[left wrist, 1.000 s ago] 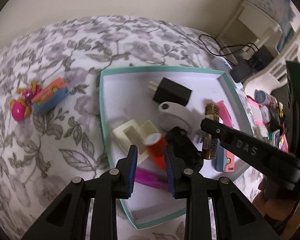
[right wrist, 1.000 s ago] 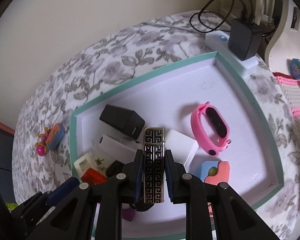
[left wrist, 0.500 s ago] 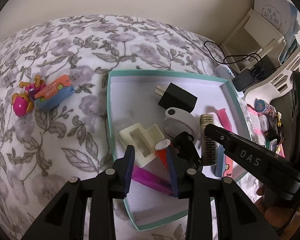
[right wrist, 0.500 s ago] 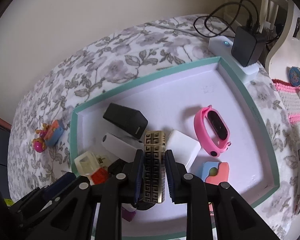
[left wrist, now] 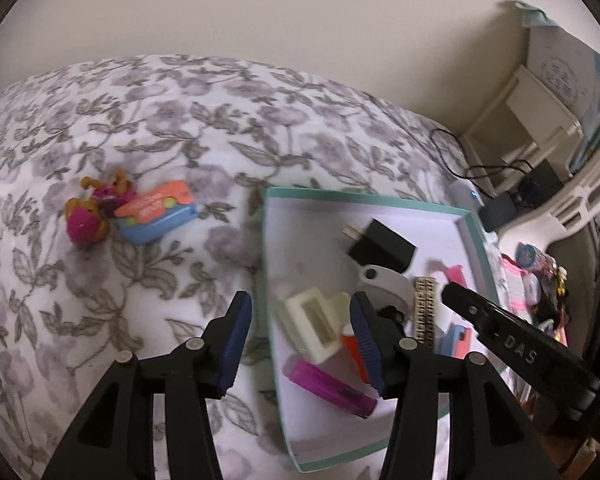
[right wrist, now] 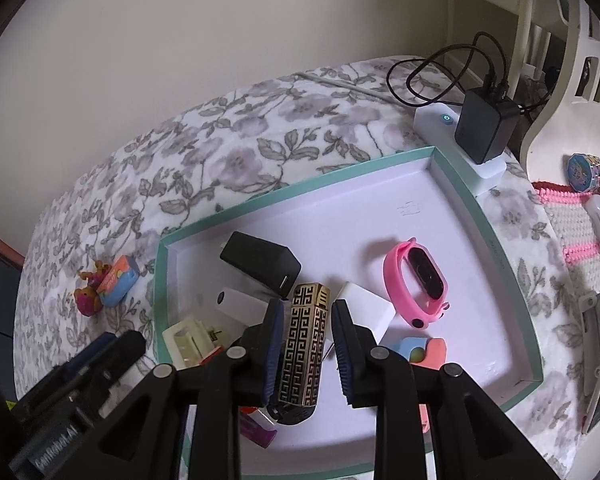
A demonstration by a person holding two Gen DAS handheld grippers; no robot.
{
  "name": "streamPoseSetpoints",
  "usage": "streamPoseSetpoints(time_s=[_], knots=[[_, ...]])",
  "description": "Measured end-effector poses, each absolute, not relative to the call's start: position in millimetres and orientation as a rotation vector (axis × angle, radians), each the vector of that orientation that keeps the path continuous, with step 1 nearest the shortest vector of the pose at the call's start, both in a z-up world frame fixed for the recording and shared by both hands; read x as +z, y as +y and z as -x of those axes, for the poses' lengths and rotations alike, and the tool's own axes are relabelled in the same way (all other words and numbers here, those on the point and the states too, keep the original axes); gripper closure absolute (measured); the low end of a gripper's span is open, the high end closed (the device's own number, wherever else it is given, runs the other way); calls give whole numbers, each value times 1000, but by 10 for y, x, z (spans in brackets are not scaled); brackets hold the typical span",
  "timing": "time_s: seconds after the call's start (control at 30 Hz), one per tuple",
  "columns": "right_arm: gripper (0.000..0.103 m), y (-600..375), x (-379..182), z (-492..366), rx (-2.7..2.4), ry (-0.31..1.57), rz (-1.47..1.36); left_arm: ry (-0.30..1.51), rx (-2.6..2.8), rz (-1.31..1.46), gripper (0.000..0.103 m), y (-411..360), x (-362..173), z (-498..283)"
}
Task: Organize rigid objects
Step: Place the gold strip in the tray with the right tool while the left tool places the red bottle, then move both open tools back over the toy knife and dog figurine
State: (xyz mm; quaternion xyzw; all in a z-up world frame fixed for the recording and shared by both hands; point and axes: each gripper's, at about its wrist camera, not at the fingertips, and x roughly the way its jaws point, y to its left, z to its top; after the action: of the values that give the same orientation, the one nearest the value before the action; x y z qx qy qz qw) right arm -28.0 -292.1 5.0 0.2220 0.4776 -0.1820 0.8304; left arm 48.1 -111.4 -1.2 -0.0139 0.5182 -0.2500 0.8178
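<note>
A teal-rimmed tray (right wrist: 300, 196) lies on the flowered bedspread. My right gripper (right wrist: 308, 306) is low over it, jaws opening. The gold-and-black patterned lighter (right wrist: 304, 344) stands between them, with a gap at the right pad. Around it lie a black charger (right wrist: 260, 264), a white cube (right wrist: 366, 308) and a pink watch band (right wrist: 416, 280). My left gripper (left wrist: 300, 300) hangs over the tray's left rim (left wrist: 272, 280), jaws opening and holding nothing. Beyond it lie a cream block (left wrist: 316, 320), an orange-red piece (left wrist: 352, 348) and a purple piece (left wrist: 332, 388). The lighter (left wrist: 424, 312) also shows there.
A pink figure and a blue-orange toy (left wrist: 156, 212) lie on the bedspread left of the tray. A white power strip with a black adapter (right wrist: 484, 128) sits at the tray's far corner. A pink knit cloth (right wrist: 572, 216) with small items and white furniture stand at the right.
My left jaws have spread wide and drawn back to the left off the orange-red piece, which stays in the tray. My right jaws have parted a little around the lighter.
</note>
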Motion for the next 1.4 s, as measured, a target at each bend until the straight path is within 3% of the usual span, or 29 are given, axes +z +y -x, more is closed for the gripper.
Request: streamPoseSetpoints(time_s=[0.27,0.33,0.37,0.43,0.6,0.73,0.93,1.13,1.4], knots=[[73,-2849,16,234,-370,1037,-422,1110,-414,6,36,-985,-70,-549],[49,-2838,14,228,-372,1038,-409,1107,-389,2,32,-952,-76,-568],[46,-2833,18,227,-373,1036,-404,1105,-379,1,28,-945,-78,-577],[44,-2825,23,221,-372,1031,-396,1099,-341,-4,21,-915,-84,-591],[34,-2787,9,197,-376,1039,-350,1082,-269,-8,21,-815,-96,-632],[26,-2777,4,191,-387,1043,-322,1060,-241,-11,8,-766,-88,-647],[9,-2770,-10,184,-391,1048,-309,1045,-225,-18,7,-763,-86,-648],[1,-2752,-13,178,-388,1046,-294,1038,-221,-20,6,-751,-94,-659],[0,-2721,8,169,-365,1018,-287,1034,-212,-7,6,-695,-92,-697]])
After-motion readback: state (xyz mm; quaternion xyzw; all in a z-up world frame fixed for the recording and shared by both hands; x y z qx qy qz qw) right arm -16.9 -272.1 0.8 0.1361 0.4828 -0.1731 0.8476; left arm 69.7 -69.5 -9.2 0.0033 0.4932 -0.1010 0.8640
